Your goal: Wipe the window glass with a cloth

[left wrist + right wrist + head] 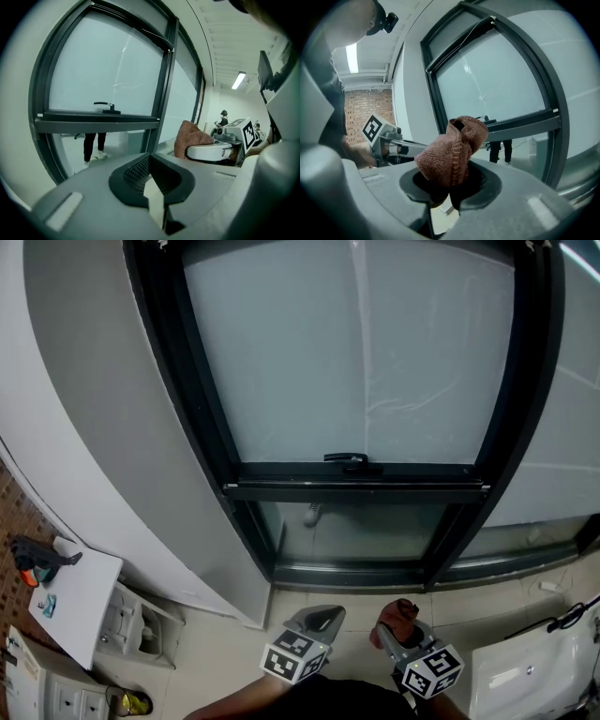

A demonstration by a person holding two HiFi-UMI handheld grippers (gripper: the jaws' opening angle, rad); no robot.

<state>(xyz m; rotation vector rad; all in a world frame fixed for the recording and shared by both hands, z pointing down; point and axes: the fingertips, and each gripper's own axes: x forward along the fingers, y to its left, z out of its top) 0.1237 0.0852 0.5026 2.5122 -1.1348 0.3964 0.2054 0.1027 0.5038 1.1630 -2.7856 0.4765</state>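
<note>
Head view shows the large window glass far ahead. Both tools sit low and near. The left tool is pressed together and empty, and the right tool pinches the bunched brown cloth, probably ready to be raised to the pane.

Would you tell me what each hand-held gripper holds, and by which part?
The right hand-held gripper is shut on the bunched lower end of a reddish-brown cloth; the left hand-held gripper, jaws together, holds nothing.
</note>
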